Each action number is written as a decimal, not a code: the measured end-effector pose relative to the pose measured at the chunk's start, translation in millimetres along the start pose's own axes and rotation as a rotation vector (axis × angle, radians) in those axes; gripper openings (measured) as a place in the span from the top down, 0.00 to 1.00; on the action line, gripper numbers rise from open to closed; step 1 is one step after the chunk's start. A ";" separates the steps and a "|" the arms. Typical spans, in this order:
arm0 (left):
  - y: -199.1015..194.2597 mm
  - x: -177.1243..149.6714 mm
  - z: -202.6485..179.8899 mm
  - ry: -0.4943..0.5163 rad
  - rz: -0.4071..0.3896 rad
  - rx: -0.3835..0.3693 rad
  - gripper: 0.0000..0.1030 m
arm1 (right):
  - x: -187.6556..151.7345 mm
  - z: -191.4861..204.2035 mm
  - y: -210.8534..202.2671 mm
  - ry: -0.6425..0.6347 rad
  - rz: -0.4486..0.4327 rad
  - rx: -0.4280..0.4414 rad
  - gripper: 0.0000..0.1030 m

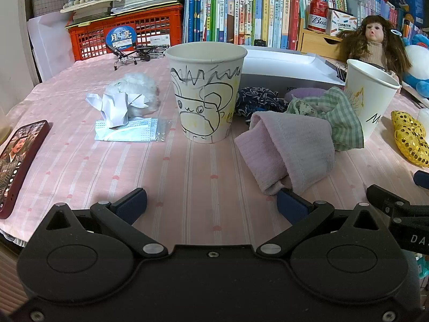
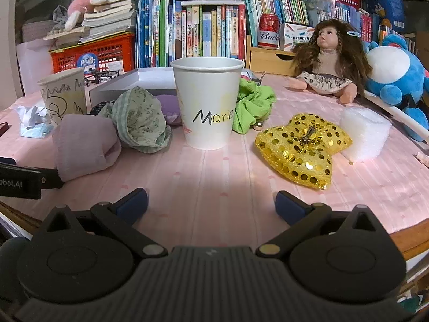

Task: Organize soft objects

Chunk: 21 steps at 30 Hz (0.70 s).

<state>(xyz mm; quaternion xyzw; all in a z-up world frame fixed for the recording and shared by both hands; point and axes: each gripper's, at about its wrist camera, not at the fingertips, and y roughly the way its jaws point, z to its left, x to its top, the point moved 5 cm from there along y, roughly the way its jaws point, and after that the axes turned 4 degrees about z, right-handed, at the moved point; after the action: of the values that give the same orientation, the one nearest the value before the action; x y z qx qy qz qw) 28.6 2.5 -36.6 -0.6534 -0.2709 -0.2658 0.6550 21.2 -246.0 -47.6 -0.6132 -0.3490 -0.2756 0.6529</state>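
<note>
Left gripper (image 1: 211,204): fingers spread, empty, low over the pink striped tablecloth (image 1: 187,166). Far left we list a fluffy white plush (image 1: 139,86) behind crumpled paper; then a doodled paper cup (image 1: 206,91); the pale pink knitted sock (image 1: 289,150) touching our right fingertip; a green checked fabric scrunchie (image 1: 340,118). Right gripper (image 2: 211,204): spread, empty, facing the white paper cup lettered "Marie" (image 2: 207,104), with a gold sequinned bow (image 2: 303,147) near right. We judge sorting unstarted; next, pinch the sock.
</note>
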 end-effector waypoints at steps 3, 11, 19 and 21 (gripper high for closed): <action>0.0 -0.1 0.2 -0.002 0.000 0.002 0.00 | -1.1 0.0 -1.5 0.001 -0.007 0.001 0.00; -0.4 0.0 0.4 -0.001 0.005 0.000 0.00 | 2.3 -0.2 -6.1 0.020 -0.009 0.028 0.00; -28.0 8.9 2.4 -0.006 -0.076 -0.072 0.02 | 18.2 -5.0 -31.5 -0.011 -0.136 -0.034 0.00; -35.2 13.6 -0.9 0.001 -0.110 -0.086 0.02 | 24.2 -10.9 -33.9 -0.015 -0.163 -0.072 0.00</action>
<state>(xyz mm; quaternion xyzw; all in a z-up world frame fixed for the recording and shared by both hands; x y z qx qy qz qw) 13.5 1.4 -2.0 -0.6648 -0.2947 -0.3130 0.6109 10.4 -258.4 -7.9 -0.6080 -0.3924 -0.3355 0.6031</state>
